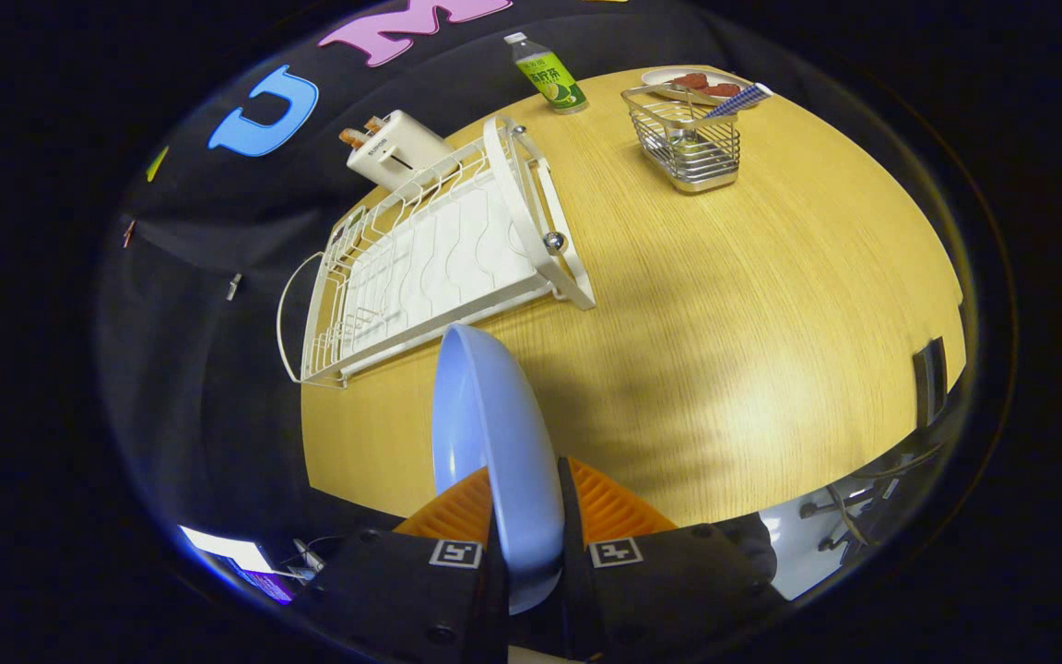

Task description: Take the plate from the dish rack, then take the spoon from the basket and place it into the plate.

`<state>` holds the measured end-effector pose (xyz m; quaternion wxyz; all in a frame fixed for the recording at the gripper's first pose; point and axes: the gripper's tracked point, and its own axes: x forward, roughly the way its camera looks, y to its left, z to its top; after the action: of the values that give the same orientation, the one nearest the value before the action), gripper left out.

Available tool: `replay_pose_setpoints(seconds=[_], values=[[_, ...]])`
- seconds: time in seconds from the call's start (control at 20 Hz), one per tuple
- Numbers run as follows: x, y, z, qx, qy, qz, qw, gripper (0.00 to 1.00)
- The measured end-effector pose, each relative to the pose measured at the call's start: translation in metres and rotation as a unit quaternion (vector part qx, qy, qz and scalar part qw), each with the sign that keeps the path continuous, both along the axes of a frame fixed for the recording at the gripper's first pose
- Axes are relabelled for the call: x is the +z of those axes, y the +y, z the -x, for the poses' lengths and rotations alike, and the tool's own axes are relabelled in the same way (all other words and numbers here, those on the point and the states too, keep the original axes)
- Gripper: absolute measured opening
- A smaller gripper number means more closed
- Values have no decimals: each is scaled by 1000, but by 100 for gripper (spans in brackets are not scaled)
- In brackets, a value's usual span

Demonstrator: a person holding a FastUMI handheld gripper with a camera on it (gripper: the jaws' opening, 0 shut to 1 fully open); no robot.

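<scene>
Gripper: the gripper point(525, 544) has its two fingers clamped on the plate, one pressing each face, so the grip is by the rim with the plate standing on edge between them.
Plate: the plate point(487, 433) is clear of the dish rack and held in the air above the table, edge-on to the camera; held this way it slid out of the rack's slots without tipping.
Dish rack: the dish rack point(420, 263) sits beyond the fingertips, near the table's far-left edge, its slots holding no dishes.
Basket: the wire basket point(688, 138) stands well apart from the rack, toward the far side of the table.
Spoon: the spoon point(736, 100) leans out of the basket, handle up and over its rim, which leaves it easy to pinch later.
Table: the wooden table point(725, 323) has a broad bare stretch between rack and basket, a fair place to lay the plate flat.
Other things: a bottle point(549, 72) and a toaster point(395, 148) stand behind the rack; a dish of what may be food lies behind the basket, too small to tell.
Step in hand: plate taken; setting it down comes next, spoon not yet touched.
</scene>
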<state>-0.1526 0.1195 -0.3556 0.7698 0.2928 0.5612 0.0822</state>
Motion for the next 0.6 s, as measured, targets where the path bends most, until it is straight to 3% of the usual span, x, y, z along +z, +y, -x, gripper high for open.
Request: replay_pose_setpoints(seconds=[0.4, 0.6], values=[[-18, 18, -20, -4, -6, -13, 1000, 29], [-31, 9, -22, -9, -8, 18, 1000, 37]])
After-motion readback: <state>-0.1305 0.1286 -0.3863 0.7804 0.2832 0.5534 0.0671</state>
